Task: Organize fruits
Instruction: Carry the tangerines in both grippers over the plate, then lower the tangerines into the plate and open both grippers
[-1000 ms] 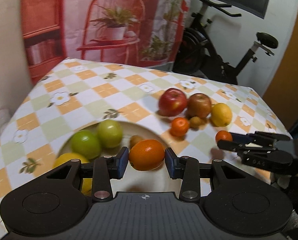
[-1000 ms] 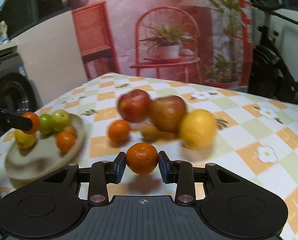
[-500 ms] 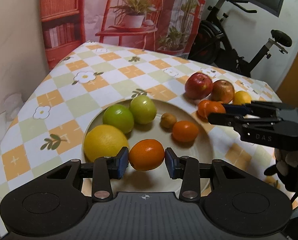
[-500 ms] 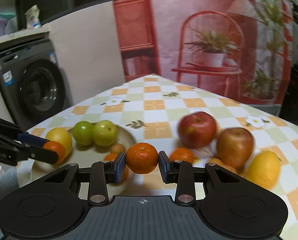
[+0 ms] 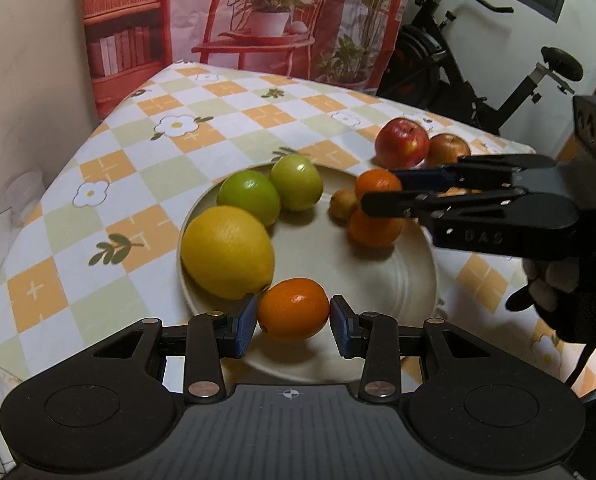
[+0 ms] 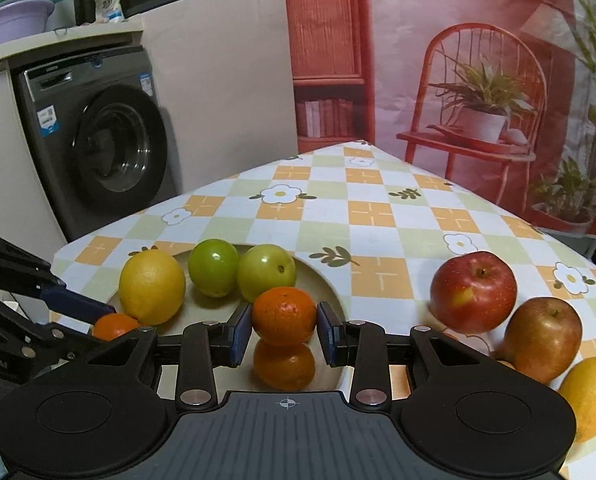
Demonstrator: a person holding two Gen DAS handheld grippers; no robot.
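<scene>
A: L wrist view — what've you got?

B: Your left gripper (image 5: 292, 320) has its fingers closed snug on a small orange (image 5: 293, 309), blue pads pressed to both sides. You're holding it over the near rim of the plate (image 5: 397, 280), just beside the big lemon (image 5: 228, 252) on the plate's left side. Two green fruits (image 5: 272, 190) sit at the plate's far edge, touching each other. A small brownish fruit (image 5: 343, 205) and a loose orange (image 5: 375, 226) lie on the plate's right part. Your right gripper (image 5: 381, 196) comes in from the right above that loose orange, w/ a mandarin (image 5: 377, 184) pinched at its tips. Two apples (image 5: 401, 142) rest on the checked surface (image 5: 178, 120) beyond the plate.

A: And R wrist view?

B: Right fingers are nearly closed, clamped on the mandarin (image 6: 284, 314), directly above the loose orange (image 6: 284, 364) on the plate. Red apple (image 6: 473, 292), brownish apple (image 6: 543, 338) and a second lemon (image 6: 589, 396) lie on the surface right of the plate, bunched close. Left gripper shows at the plate's left w/ its orange.
</scene>
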